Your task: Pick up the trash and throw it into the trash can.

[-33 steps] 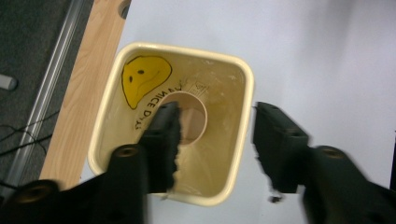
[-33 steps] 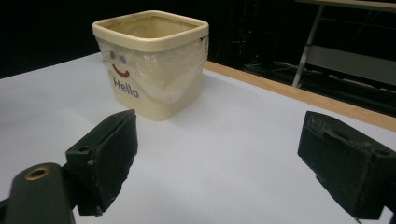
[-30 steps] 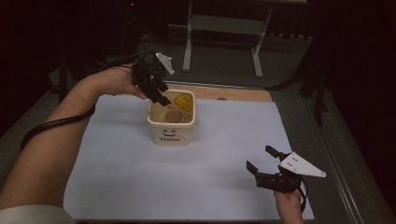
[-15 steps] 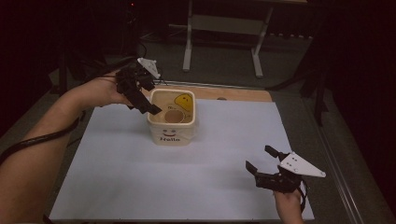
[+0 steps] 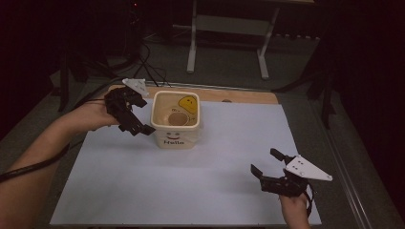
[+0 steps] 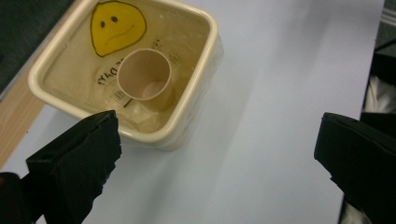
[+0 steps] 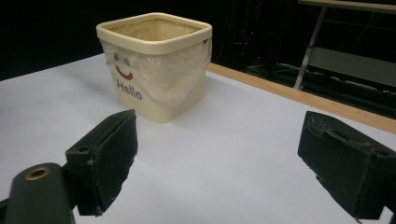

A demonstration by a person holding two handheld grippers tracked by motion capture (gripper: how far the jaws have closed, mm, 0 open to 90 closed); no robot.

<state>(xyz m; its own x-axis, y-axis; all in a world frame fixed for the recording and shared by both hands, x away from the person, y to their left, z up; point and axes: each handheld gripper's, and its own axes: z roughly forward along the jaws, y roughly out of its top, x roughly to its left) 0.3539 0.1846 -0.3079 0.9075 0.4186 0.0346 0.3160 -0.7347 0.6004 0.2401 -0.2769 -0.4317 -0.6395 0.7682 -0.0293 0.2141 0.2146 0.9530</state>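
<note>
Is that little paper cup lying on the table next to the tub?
No. In the left gripper view the paper cup stands inside the cream tub, beside the yellow face print on its bottom.

One square cream tub (image 5: 175,136) stands on the surface (image 5: 191,186), its side printed with one "Hello" and one red smile. Inside it stands one small paper cup (image 6: 144,77), and one yellow smiley face (image 6: 116,21) shows on its inner wall. One pale sheet covers the surface. There are two hand-held grippers: the left hand-held gripper (image 5: 133,113) and the right hand-held gripper (image 5: 267,164), each with two black jaws spread apart and one grey three-cornered plate on top. Two forearms come in from the bottom edge.
</note>
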